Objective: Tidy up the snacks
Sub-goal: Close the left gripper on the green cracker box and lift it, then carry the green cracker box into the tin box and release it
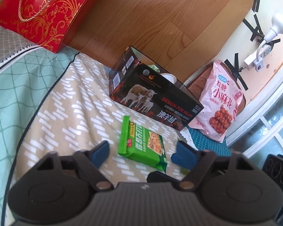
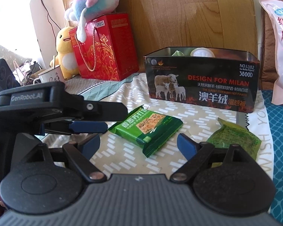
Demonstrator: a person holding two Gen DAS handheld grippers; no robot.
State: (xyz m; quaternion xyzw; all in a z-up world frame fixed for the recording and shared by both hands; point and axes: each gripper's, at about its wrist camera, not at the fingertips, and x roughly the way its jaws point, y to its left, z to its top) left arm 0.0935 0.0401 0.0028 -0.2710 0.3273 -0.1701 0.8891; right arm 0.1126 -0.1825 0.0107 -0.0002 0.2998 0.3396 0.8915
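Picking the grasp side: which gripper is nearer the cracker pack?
Left, narrowly. The left gripper is open with the cracker pack between its fingers; the right gripper, also open, sits just short of it.

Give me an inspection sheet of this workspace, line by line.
Surface: bedspread with white dashes, wrinkled, over a bed.
Job's things: green cracker pack lying flat; crumpled green packet to its right; open black tin behind them, holding a few items; pink snack bag leaning beside the tin.
Clutter: red gift bag, plush toys, mug.
Grippers: left gripper open, straddling the cracker pack without touching it; right gripper open, empty.
Cables: power strip taped to the wall; wires at the window side.
Surroundings: wooden headboard, window.
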